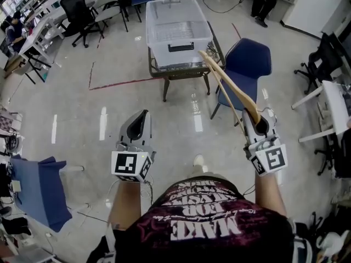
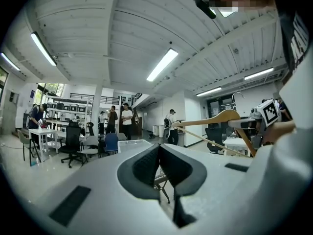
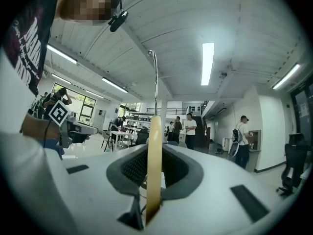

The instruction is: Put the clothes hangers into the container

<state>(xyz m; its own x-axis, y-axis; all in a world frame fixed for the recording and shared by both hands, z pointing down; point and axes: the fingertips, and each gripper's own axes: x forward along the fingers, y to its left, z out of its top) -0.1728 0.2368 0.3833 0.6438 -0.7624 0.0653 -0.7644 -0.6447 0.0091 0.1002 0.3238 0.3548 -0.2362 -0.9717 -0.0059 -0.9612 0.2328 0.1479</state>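
Right gripper (image 1: 262, 120) is clamped on the light-brown wooden clothes hanger (image 1: 230, 86) near its neck, held in the air short of the clear plastic container (image 1: 158, 51) on the small dark table (image 1: 164, 74). Left gripper (image 1: 139, 126) has its jaws together and is empty. The hanger is probably light, stiff and smooth, so the mid grip suits it.

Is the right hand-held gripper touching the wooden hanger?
Touching. The right gripper view shows the right hand-held gripper with both jaws pressed against the wooden hanger, which stands upright between them with no gap on either side.
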